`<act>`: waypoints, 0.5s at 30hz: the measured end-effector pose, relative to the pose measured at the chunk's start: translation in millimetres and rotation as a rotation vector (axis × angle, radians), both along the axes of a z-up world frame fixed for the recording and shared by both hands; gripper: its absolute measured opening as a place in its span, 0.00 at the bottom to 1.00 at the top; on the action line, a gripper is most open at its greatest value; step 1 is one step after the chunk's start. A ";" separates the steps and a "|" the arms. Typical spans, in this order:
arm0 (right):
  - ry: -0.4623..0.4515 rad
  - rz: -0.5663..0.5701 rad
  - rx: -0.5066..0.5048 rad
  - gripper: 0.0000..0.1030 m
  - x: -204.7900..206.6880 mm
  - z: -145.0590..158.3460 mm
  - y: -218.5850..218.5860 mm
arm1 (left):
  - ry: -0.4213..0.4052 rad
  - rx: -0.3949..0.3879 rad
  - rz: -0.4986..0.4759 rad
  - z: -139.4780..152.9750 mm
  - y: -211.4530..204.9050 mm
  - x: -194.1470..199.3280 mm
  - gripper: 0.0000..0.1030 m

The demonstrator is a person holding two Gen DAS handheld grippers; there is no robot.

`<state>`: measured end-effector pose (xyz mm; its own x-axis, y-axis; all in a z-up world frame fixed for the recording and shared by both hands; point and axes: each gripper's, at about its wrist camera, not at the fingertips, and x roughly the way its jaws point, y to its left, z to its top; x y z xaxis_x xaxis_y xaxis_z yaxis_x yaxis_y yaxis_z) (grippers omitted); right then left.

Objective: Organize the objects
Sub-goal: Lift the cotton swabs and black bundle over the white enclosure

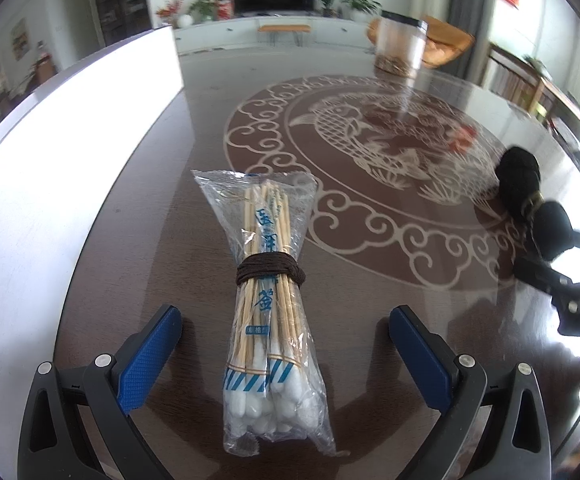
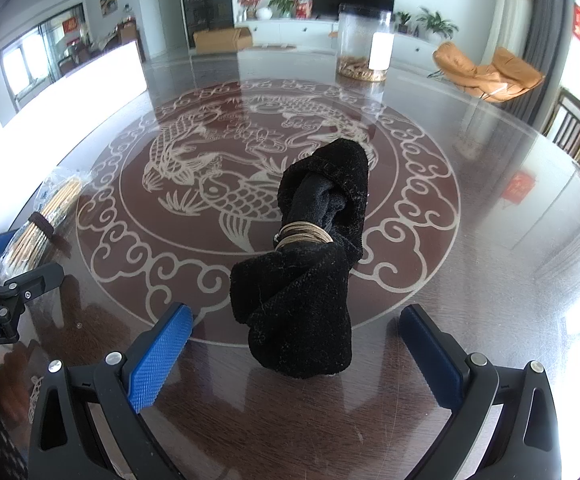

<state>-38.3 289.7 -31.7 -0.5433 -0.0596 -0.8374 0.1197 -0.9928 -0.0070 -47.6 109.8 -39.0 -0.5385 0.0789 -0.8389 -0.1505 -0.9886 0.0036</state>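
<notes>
A clear plastic bag of cotton swabs (image 1: 271, 312), tied round the middle with a brown cord, lies on the dark glass table straight ahead of my left gripper (image 1: 286, 344). That gripper is open, its blue pads on either side of the bag's near end, not touching. A rolled black cloth (image 2: 310, 264), bound with a tan band, lies between the open fingers of my right gripper (image 2: 296, 344), also untouched. The cloth shows at the right in the left wrist view (image 1: 520, 180); the swab bag shows at the left in the right wrist view (image 2: 42, 228).
A clear jar (image 2: 364, 46) with a dark lid stands at the table's far side, also in the left wrist view (image 1: 400, 46). A white board (image 1: 62, 152) lies along the left. The table top (image 2: 490, 260) bears a fish pattern. An orange chair (image 2: 490, 70) stands beyond.
</notes>
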 end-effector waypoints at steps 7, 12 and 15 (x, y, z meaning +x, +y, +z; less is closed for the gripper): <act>-0.157 0.093 -0.022 1.00 -31.3 18.6 -6.6 | -0.078 -0.018 -0.071 2.4 -3.7 -9.7 1.00; -0.210 0.064 0.029 0.48 -50.5 12.2 -17.5 | -0.018 -0.015 -0.095 11.1 -3.2 -4.1 0.26; -0.183 0.032 0.002 0.27 -43.8 18.8 -15.7 | 0.017 0.079 -0.055 15.6 -22.9 9.8 0.25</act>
